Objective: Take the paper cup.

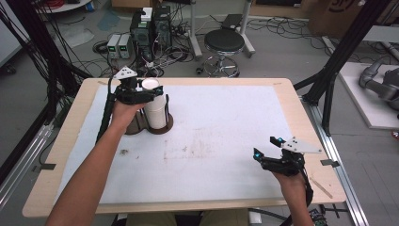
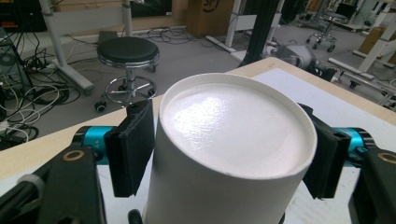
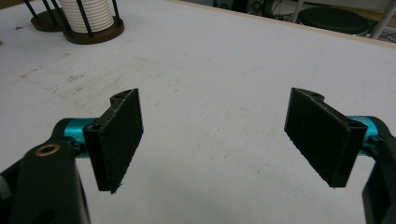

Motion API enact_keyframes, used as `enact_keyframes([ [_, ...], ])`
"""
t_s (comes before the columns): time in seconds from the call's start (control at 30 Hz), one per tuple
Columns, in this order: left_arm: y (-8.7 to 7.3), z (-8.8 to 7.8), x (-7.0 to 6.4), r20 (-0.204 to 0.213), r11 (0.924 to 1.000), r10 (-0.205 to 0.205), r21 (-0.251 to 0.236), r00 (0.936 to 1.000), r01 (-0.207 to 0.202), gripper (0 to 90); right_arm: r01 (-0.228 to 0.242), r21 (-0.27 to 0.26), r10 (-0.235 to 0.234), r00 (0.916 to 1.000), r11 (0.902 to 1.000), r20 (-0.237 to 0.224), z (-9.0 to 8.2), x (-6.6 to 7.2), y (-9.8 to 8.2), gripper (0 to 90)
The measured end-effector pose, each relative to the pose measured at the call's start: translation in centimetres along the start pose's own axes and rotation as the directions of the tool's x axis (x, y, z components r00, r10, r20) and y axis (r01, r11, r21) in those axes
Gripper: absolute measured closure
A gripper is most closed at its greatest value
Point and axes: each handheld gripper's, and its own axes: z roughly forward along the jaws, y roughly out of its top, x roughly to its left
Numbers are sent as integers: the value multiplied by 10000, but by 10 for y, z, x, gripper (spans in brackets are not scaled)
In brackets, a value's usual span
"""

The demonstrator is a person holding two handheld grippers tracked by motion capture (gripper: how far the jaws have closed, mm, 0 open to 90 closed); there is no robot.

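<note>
While the left gripper [image 2: 229, 158] is clamped on the top cup [image 2: 231, 154] of the stack in the brown holder [image 1: 162, 126] at the far left, lift it straight up slowly and softly, keeping the wide-open, empty right gripper [image 3: 224, 135] away.

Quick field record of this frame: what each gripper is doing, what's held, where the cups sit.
left gripper: shut on the top cup, one pad on each side
top cup: white, upside down, top of the cup stack
holder: dark round base with upright rods, far left of the table
right gripper: open, nothing between the jaws, over the near right of the table
</note>
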Motion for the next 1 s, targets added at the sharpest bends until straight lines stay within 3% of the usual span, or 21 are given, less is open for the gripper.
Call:
enact_keyframes([
  [0.3,2,-1,-3,-89,9998,213,-4,9997,-213,324,-6,-14,6,10000,10000,20,-1,0,1,198],
  [0.6,12,-10,-2,123,9984,26,-562,9999,-19,332,-2,40,3,10000,10000,-64,1,1,1,198],
  [0.73,25,-17,-6,386,9969,157,-774,9991,-127,333,31,39,-30,9999,10000,-99,2,2,1,199],
  [0.77,34,-21,-11,318,9940,320,-1053,9990,-285,333,4,29,-4,9999,10000,-146,2,2,2,199],
  [0.9,45,-27,-15,358,9931,520,-1071,9980,-478,333,15,17,-15,9998,10000,-179,2,4,3,199],
  [1.0,58,-37,-21,396,9880,531,-1475,9978,-467,334,68,-52,-69,9997,10000,-255,2,5,4,199],
])
